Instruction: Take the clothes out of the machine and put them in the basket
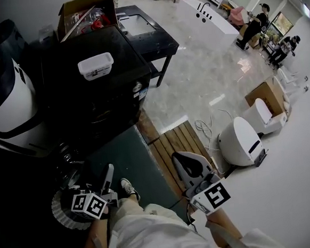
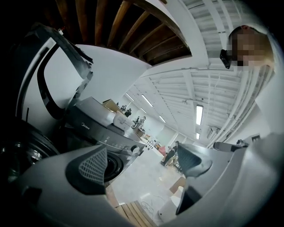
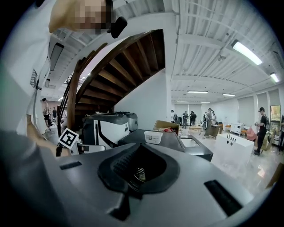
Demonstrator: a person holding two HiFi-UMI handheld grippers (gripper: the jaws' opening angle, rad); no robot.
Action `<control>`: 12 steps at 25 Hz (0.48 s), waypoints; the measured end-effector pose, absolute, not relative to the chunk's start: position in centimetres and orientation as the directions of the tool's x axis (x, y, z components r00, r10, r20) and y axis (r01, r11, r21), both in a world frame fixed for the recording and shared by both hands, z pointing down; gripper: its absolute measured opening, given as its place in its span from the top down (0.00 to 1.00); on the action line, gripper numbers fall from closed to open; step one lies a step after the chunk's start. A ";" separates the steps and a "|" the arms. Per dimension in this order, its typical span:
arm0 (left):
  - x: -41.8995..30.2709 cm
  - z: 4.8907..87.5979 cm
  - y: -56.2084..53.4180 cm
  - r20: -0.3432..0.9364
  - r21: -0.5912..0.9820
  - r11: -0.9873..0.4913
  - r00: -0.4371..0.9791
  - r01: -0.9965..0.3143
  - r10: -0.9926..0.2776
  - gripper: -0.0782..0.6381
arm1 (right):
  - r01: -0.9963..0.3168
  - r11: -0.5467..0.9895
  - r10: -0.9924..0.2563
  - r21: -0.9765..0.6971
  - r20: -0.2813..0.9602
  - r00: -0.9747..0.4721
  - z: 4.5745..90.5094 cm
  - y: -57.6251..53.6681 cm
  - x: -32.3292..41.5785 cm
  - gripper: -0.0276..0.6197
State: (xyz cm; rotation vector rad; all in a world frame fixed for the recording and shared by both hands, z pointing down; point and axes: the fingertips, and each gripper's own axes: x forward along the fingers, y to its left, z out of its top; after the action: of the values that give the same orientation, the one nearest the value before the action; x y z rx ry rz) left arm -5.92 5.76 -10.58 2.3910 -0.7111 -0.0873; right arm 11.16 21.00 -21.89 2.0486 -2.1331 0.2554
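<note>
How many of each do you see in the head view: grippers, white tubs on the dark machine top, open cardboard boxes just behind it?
Grippers: 2, the left gripper and the right gripper
White tub: 1
Open cardboard box: 1
Total: 4

Head view: the front of the washing machine (image 1: pixel 97 101) lies in deep shadow, so its door and drum cannot be made out.

Left gripper view: one jaw of the left gripper (image 2: pixel 140 163) covers part of the machine's round door (image 2: pixel 113 165). The drum contents cannot be determined.

Near left, a white ribbed rim (image 1: pixel 59 213) is partly hidden behind the marker cube (image 1: pixel 89 204); its type cannot be told.

The white appliance (image 1: pixel 6 103) is cut off by the left edge.

The contents of the far cardboard box (image 1: pixel 85 16) are too small to identify.

Between the right gripper (image 3: pixel 138 170) jaws, a glinting speck (image 3: pixel 135 174) is too small to identify.
</note>
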 end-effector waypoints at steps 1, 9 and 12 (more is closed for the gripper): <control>-5.1 -10.0 4.7 0.119 0.594 -0.653 0.854 -0.470 -0.506 0.22 | -0.999 0.044 -0.969 -0.003 0.245 -0.043 -21.6 19.8 11.7 0.94; 0.0 -3.1 -0.5 0.171 0.556 -0.670 0.856 -0.492 -0.487 0.22 | -0.984 0.179 -0.947 0.017 0.274 -0.168 -14.1 12.3 15.0 0.94; 2.1 0.9 -2.8 0.163 0.548 -0.666 0.845 -0.507 -0.509 0.22 | -0.971 0.238 -0.937 0.020 0.266 -0.225 -8.9 8.4 16.3 0.94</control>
State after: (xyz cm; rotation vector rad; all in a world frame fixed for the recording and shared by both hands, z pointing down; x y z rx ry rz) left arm 2.07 -2.85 0.86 2.4232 -0.7387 -0.0049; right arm 16.31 8.42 -8.85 1.7982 -2.2867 0.2205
